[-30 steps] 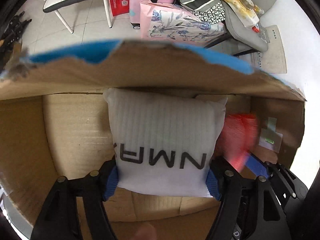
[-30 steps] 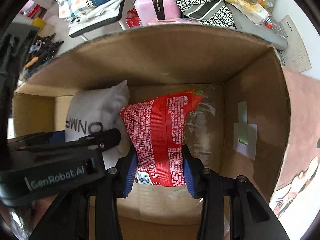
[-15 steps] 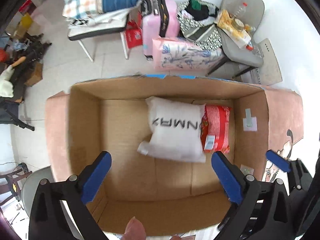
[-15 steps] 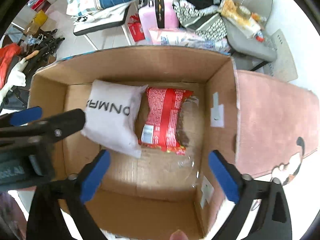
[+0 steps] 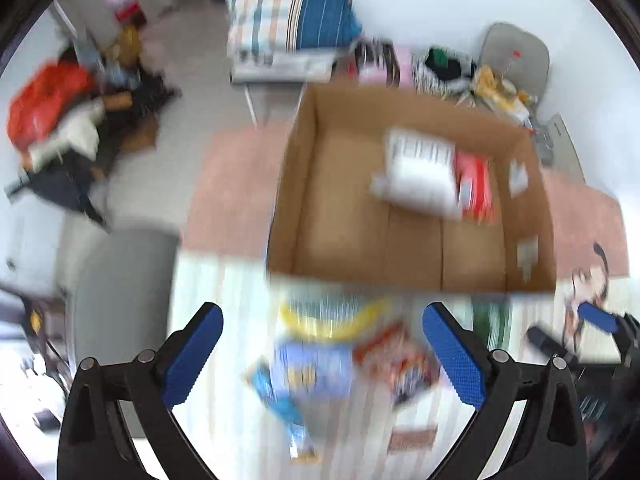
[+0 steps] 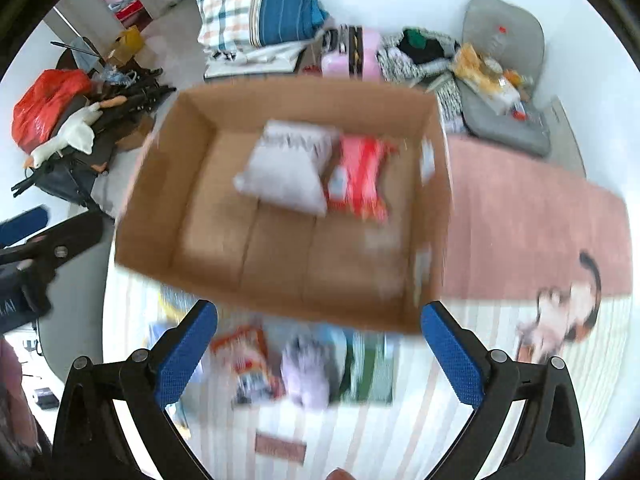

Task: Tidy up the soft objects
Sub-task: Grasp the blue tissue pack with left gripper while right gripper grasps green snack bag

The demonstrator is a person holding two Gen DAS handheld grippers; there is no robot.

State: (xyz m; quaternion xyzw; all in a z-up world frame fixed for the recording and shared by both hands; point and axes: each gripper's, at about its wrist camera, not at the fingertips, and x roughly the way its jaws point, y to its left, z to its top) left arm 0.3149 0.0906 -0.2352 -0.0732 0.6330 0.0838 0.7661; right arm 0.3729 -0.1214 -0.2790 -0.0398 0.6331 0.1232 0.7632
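Observation:
An open cardboard box (image 5: 344, 236) (image 6: 280, 272) holds a white pillow pack (image 5: 420, 176) (image 6: 288, 172) and a red snack bag (image 5: 476, 188) (image 6: 360, 180) side by side at its far end. My left gripper (image 5: 320, 360) is open and empty, above blurred soft packs: a blue and yellow one (image 5: 316, 348) and a red one (image 5: 408, 364). My right gripper (image 6: 320, 356) is open and empty, above a red pack (image 6: 248, 360), a lilac one (image 6: 308, 372) and a green one (image 6: 368, 364) in front of the box.
The packs lie on a striped cloth (image 6: 460, 420) beside a pink mat (image 6: 520, 232). Behind the box are a chair with folded bedding (image 6: 256, 8), a pink suitcase (image 6: 352, 52), a grey cushion (image 6: 504, 40) and floor clutter with a red bag (image 6: 44, 108).
Both grippers let go of the pillow pack and the red bag inside the box, opened, and pulled back and up. The loose packs in front of the box came into view.

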